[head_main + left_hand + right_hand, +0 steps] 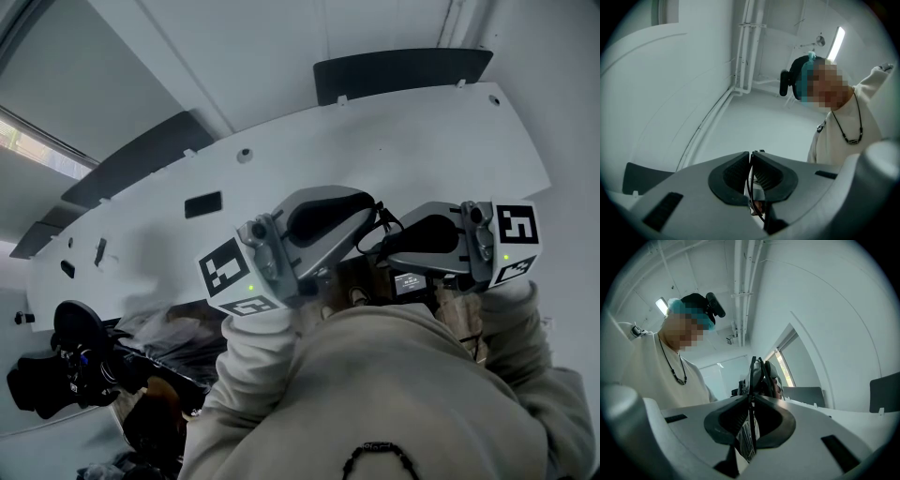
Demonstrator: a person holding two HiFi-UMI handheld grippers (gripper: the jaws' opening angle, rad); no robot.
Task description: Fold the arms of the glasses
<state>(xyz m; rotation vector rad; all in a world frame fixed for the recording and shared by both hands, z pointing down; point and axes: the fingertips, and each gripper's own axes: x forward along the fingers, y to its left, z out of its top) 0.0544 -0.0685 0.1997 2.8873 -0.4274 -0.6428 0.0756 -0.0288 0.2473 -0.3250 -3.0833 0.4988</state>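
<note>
Black glasses (753, 371) pinched in right tongs (751, 398); arm (749, 183) in left tongs (750, 154).

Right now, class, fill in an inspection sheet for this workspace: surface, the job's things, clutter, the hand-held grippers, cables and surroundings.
Surface: white table, curved edge, small dark fittings set in it.
Job's things: glasses, thin dark frame, held between both grippers; whether the arms are folded cannot be told.
Clutter: crumpled clear plastic and dark camera gear at the lower left of the head view.
Grippers: left hand-held gripper shut on a thin dark part of the glasses; right hand-held gripper shut on the frame.
Cables: black cord loop between the grippers.
Surroundings: dark chair backs behind the table; white walls; pipes.
</note>
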